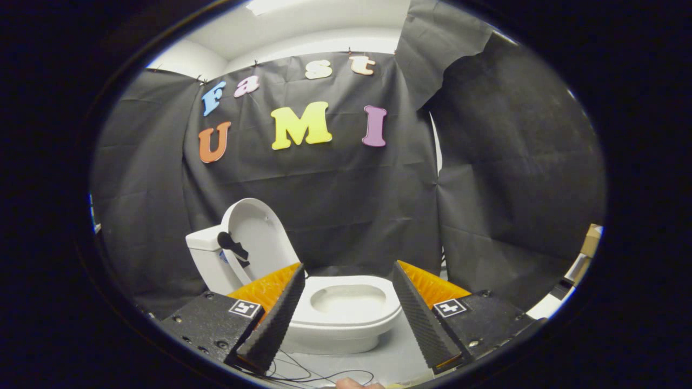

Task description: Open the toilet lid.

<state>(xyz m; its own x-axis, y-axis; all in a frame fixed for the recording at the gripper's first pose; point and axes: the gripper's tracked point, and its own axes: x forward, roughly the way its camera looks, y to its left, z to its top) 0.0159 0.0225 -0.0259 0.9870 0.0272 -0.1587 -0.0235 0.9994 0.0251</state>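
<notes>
So the gripper [347,270] has its two fingers spread wide apart, nothing between them, not gripping anything. Both fingers angle inward toward their tips, and each one has a small square black-and-white marker [245,308] on its base block.

Toilet [346,316] is a small white one, sitting on a pale floor [397,359] just ahead of the fingers, and you can see it right through the gap between them. The toilet lid [258,240] is already up, standing roughly upright and leaning back toward the cistern [208,259], off beyond the left finger. Bowl opening is showing, with the seat ring [348,302] down and flat around it. Some dark bracket-looking piece [232,247] sits against the lid near the cistern, can't tell exactly what it is.

Black cloth wall [513,189] hangs behind the whole thing. A few thin dark wires [303,373] are lying loose on the floor near the finger bases, in front of the toilet.
</notes>
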